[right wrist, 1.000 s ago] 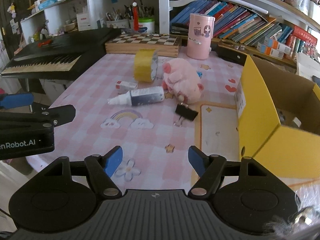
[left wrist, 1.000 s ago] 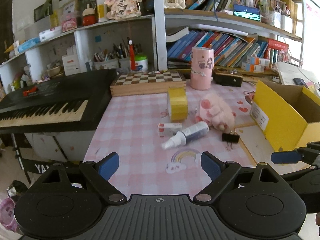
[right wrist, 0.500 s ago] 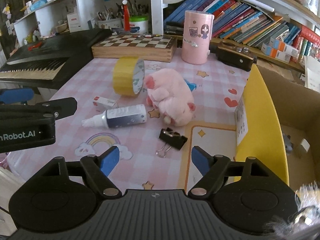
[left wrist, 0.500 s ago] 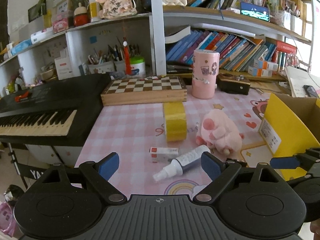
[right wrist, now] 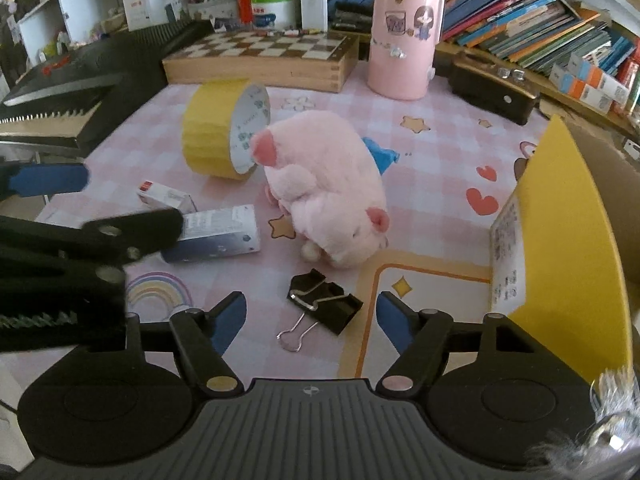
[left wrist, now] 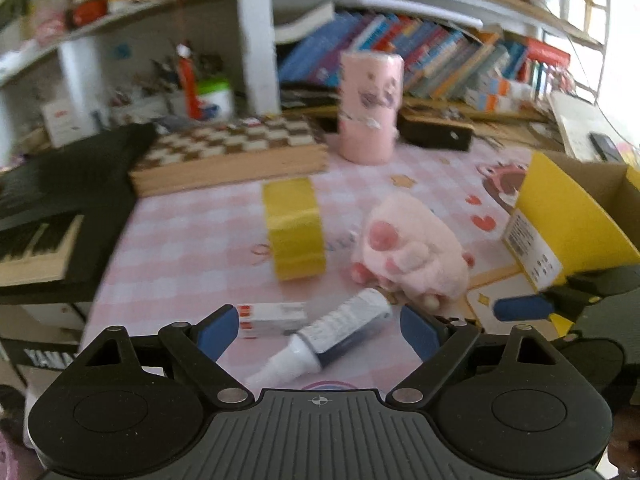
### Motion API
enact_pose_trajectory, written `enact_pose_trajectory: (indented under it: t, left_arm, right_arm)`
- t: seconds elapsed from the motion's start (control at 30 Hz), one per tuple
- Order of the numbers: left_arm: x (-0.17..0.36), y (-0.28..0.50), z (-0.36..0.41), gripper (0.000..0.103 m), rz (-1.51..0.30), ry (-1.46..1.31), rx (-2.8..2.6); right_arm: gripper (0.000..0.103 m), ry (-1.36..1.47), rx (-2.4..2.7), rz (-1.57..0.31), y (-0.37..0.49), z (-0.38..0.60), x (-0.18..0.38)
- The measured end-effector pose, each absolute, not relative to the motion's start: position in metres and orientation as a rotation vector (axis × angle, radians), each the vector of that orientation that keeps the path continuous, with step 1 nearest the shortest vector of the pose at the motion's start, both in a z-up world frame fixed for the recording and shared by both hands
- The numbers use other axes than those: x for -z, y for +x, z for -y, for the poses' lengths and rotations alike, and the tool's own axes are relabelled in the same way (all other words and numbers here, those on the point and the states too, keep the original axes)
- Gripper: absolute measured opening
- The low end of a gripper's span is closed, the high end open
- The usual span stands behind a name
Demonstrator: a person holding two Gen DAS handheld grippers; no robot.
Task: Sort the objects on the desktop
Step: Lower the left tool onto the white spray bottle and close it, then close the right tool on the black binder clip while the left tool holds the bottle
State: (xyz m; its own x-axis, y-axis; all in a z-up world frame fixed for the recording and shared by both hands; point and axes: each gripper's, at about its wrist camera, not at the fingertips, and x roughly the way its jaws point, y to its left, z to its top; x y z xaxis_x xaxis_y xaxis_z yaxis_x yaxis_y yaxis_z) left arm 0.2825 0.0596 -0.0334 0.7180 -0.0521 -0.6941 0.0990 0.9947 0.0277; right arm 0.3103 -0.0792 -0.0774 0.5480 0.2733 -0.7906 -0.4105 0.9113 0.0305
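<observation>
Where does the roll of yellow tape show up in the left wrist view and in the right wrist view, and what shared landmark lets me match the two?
Left wrist: the yellow tape roll stands on edge at picture centre, left of the pink plush toy.
Right wrist: the roll is upper left of centre, touching the plush's left side.
Shared landmark: the pink cylindrical holder beside the chessboard box.
</observation>
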Motion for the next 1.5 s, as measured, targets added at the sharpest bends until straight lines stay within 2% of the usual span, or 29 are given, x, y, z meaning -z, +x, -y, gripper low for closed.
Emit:
enact_pose_trajectory:
  t: [0.1, 0.2, 0.37, 0.47, 0.5, 0.77, 0.9, 1.07, 1.17, 1.2, 1.5]
  left_arm:
    - [0.045, 0.299, -0.056, 0.08, -0.814, 0.077, 0.117]
    - [0.059, 0.314, -0.048, 0.064, -0.885, 0.121, 0.167]
    - [0.068, 0.323, -0.043, 0.057, -0.911, 0.198, 0.174]
    - [0.064, 0.326, -0.044, 0.038, -0.962, 0.156, 0.245]
    - [0.064, 0.325, -0.043, 0.036, -0.975, 0.148, 0.277]
    - [0.077, 0.334, -0.035, 0.036, -0.964, 0.171, 0.25]
    - [0.077, 0.337, -0.039, 0.031, -0.956, 0.154, 0.271]
    - [0.06, 0.322, -0.061, 0.031, -0.92, -0.001, 0.232]
    - [0.049, 0.309, -0.073, 0.031, -0.912, -0.055, 0.223]
    - [0.046, 0.305, -0.073, 0.031, -0.912, -0.056, 0.224]
    - [0.033, 0.28, -0.078, 0.031, -0.876, -0.087, 0.239]
  right_arm:
    - [0.066, -0.186, -0.418, -0.925, 0.317, 0.077, 0.086]
    - [0.063, -0.193, -0.428, -0.948, 0.32, 0.077, 0.092]
    - [0.06, -0.209, -0.445, -0.928, 0.318, 0.078, 0.093]
    - [0.058, -0.211, -0.424, -0.918, 0.317, 0.082, 0.092]
    - [0.058, -0.209, -0.415, -0.917, 0.316, 0.084, 0.092]
    - [0.061, -0.188, -0.405, -0.893, 0.316, 0.085, 0.094]
    - [0.061, -0.207, -0.415, -0.872, 0.314, 0.077, 0.094]
    - [0.061, -0.19, -0.389, -0.873, 0.312, 0.076, 0.094]
    - [0.056, -0.16, -0.368, -0.871, 0.313, 0.077, 0.095]
    - [0.045, -0.147, -0.359, -0.865, 0.314, 0.078, 0.094]
    - [0.044, -0.105, -0.324, -0.813, 0.309, 0.093, 0.076]
